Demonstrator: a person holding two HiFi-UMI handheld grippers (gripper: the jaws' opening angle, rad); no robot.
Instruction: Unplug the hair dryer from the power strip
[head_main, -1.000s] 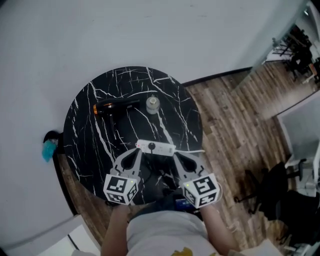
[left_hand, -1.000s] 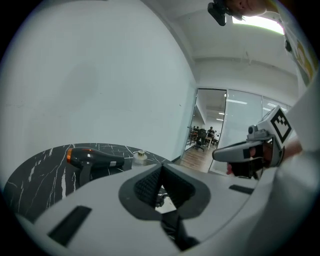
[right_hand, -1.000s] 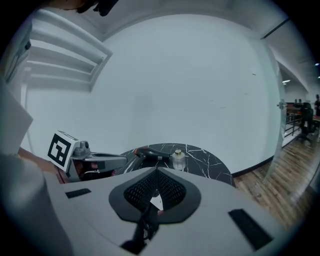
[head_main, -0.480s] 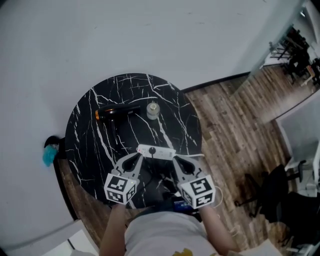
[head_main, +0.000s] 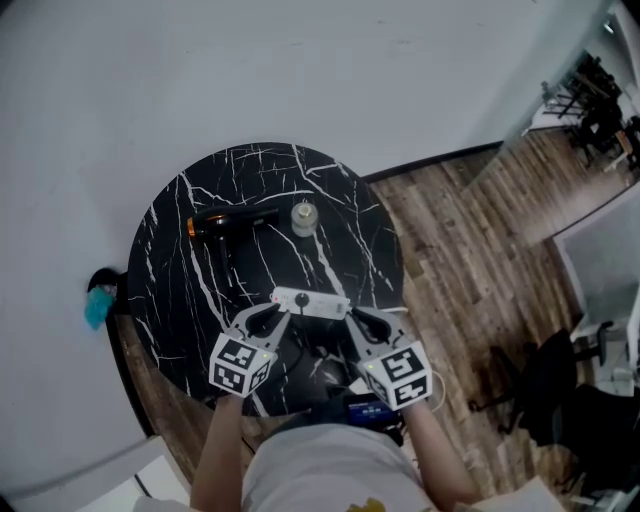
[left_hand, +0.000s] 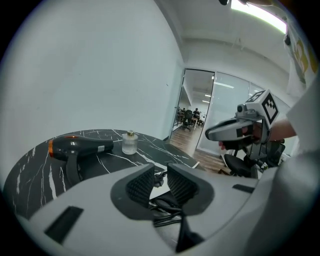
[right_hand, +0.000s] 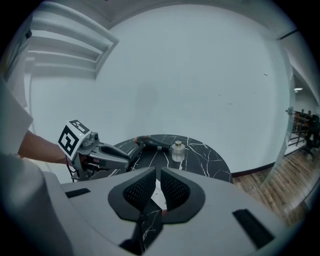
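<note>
The left hand-held gripper (left_hand: 160, 171) has just been opening its jaws, and they now stand a little apart. The pads press on nothing. Through the gap shows a loop of black cord (left_hand: 166, 204) lying on the tabletop (head_main: 175, 300).

The right hand-held gripper (right_hand: 156, 175) has its jaws drawn together with only a sliver between the tips, and nothing is clamped in them.

In the head view both sit at the tabletop's 6 o'clock edge, the left hand-held gripper (head_main: 265, 318) towards 7 o'clock and the right hand-held gripper (head_main: 360, 320) towards 5 o'clock. Both point towards 12 o'clock and slant downward.

The white power strip (head_main: 310, 302) lies flat just beyond the two sets of tips and between them. It has a small dark spot on its top that is too small to make out.

The black hair dryer (head_main: 232, 220) lies on its side at about 11 o'clock, well apart from both tools, with its orange end towards 9 o'clock. A small clear bottle (head_main: 304, 217) stands upright just beside its nozzle, at about 1 o'clock.

The round tabletop is black with white veins. A wooden floor (head_main: 470, 260) lies at 3 o'clock and a pale wall (head_main: 300, 70) at 12 o'clock.
</note>
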